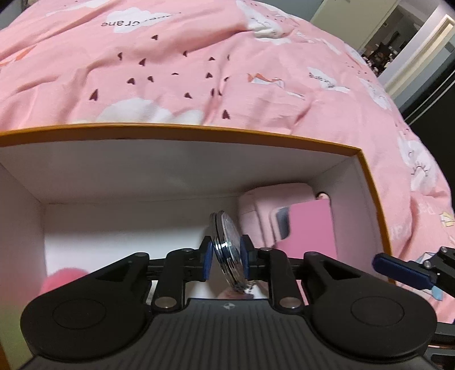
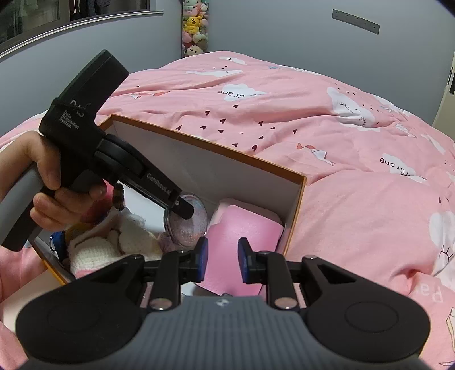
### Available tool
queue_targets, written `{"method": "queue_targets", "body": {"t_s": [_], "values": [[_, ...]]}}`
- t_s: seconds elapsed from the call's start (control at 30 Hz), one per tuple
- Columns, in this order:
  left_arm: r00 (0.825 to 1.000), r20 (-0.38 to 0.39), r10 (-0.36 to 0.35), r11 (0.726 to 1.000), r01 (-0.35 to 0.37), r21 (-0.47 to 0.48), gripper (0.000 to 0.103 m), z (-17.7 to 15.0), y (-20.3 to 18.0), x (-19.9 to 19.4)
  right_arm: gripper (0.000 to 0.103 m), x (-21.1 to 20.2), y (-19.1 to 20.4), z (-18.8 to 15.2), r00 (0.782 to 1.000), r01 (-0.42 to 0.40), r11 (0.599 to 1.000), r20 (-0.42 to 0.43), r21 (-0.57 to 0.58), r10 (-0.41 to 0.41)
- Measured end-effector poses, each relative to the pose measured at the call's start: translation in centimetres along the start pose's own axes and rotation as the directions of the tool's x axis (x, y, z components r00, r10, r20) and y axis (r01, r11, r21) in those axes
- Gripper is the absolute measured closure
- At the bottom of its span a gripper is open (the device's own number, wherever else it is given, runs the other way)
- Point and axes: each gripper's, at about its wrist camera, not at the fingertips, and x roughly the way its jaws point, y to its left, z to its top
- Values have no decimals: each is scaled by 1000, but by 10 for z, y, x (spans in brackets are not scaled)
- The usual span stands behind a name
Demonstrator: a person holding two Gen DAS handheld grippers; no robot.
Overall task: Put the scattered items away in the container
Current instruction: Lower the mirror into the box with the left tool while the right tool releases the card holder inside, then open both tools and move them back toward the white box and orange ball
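An orange-rimmed box (image 1: 199, 133) with white inner walls sits on the bed; it also shows in the right wrist view (image 2: 295, 199). My left gripper (image 1: 226, 256) is shut on a round clear glittery compact (image 1: 229, 250), held on edge inside the box. In the right wrist view the compact (image 2: 187, 224) hangs from the left gripper's fingers (image 2: 182, 209) above the box floor. A pink case (image 1: 307, 224) lies in the box's right end and shows in the right wrist view (image 2: 241, 242). My right gripper (image 2: 222, 261) is open and empty over the box's near edge.
A cream knitted item (image 2: 113, 244) and other small things lie in the box's left part. A pink patterned duvet (image 1: 199, 71) surrounds the box. A hand (image 2: 51, 182) holds the left gripper. Plush toys (image 2: 194, 25) hang on the far wall.
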Motion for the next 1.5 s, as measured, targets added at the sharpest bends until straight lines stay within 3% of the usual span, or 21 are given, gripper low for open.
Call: {"method": "queue_targets", "body": {"t_s": [0.13, 0.3, 0.63, 0.9, 1.17, 1.37, 1.5], "values": [[999, -1, 46, 999, -46, 15, 71, -1, 0, -1, 78, 0, 2, -1, 1000, -1, 1000, -3, 1, 1], [996, -16, 83, 996, -82, 42, 71, -3, 0, -3, 77, 1, 4, -4, 1000, 0, 1000, -8, 0, 0], [995, -44, 93, 995, -90, 51, 71, -8, 1, 6, 76, 3, 7, -4, 1000, -8, 1000, -16, -5, 8], [997, -19, 71, 996, -70, 55, 71, -10, 1, -5, 67, 2, 9, -6, 1000, -10, 1000, -18, 15, 10], [988, 137, 72, 989, -88, 117, 71, -27, -17, -65, 48, -16, 12, -4, 999, -19, 997, 29, 74, 17], [959, 282, 28, 990, -66, 124, 71, -69, -28, -122, 37, -43, 21, -16, 993, -86, 986, 98, 144, 72], [936, 349, 41, 989, -87, 118, 69, -103, -31, -145, 34, -58, 34, -28, 988, -123, 978, 114, 170, 104]]}}
